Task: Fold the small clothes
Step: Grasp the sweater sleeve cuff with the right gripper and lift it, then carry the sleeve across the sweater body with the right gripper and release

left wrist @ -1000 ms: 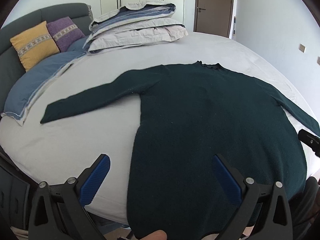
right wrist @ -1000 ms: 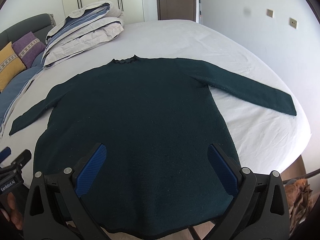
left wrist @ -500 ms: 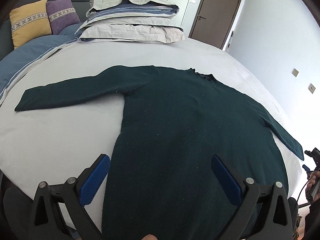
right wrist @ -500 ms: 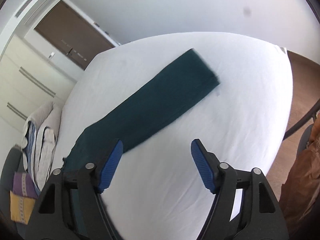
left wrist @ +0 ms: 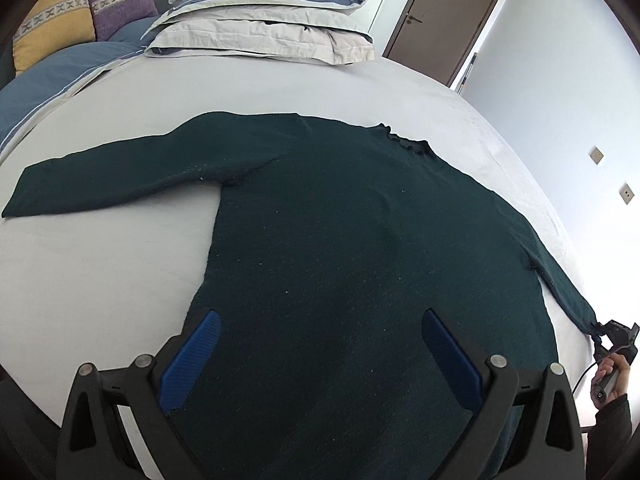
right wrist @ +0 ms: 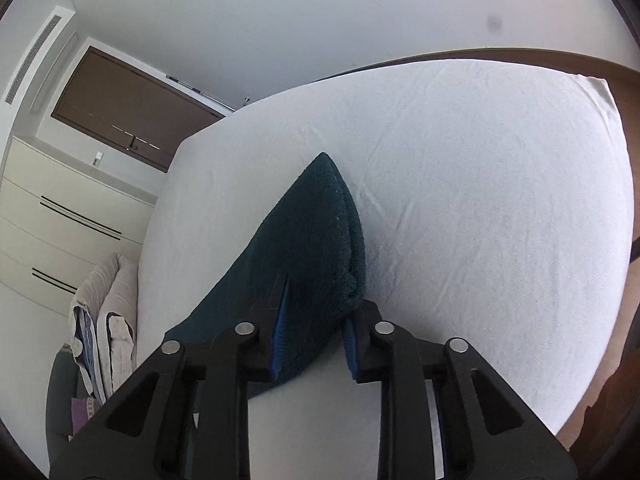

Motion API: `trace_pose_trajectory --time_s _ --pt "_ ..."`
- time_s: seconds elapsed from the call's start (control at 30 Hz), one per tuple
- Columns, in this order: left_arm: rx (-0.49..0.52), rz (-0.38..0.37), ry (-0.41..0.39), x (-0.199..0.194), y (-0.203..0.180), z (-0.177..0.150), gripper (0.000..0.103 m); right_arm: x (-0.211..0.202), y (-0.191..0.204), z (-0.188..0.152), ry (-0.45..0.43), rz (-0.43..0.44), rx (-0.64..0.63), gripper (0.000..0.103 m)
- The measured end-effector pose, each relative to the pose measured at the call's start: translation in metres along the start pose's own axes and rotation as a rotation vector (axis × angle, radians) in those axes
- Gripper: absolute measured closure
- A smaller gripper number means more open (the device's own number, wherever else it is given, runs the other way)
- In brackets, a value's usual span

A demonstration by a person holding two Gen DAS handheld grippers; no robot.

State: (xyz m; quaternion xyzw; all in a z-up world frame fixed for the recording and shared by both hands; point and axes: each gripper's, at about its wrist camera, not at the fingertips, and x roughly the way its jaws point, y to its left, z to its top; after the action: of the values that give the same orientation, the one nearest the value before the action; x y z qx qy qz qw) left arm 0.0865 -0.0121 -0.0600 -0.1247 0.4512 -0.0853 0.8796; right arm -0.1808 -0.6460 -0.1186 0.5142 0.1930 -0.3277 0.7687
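Dark-green sweater [left wrist: 360, 248] lies flat on the bed [left wrist: 100, 280], right claw [right wrist: 314, 330] clamped on its sleeve cuff [right wrist: 316, 240], left claw [left wrist: 320, 356] apart over the hem.

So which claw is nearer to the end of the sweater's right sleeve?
Right. The right claw is shut on the sleeve cuff itself. The left claw hangs open over the lower body of the sweater, well away from that cuff.
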Motion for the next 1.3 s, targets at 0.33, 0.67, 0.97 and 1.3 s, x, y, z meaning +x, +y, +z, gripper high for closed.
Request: trace_pose_trajectory --time_s 0.33,0.67,0.97,1.3 --pt "-0.052 -0.131 0.006 0.010 0.017 0.018 0.010 0.043 0.211 -0.058 0.056 0.101 -0.505 0.096" --pt "-0.155 -0.239 -0.009 0.012 0.054 0.036 0.011 0.149 0.379 -0.291 0.382 0.233 -0.879 0.096" --pt "-0.177 -0.285 0.015 0.036 0.052 0.054 0.010 0.194 0.364 -0.416 0.536 0.231 -0.992 0.086" --pt "-0.101 -0.348 0.117 0.100 -0.022 0.091 0.010 0.103 0.315 -0.373 0.522 0.324 -0.823 0.042"
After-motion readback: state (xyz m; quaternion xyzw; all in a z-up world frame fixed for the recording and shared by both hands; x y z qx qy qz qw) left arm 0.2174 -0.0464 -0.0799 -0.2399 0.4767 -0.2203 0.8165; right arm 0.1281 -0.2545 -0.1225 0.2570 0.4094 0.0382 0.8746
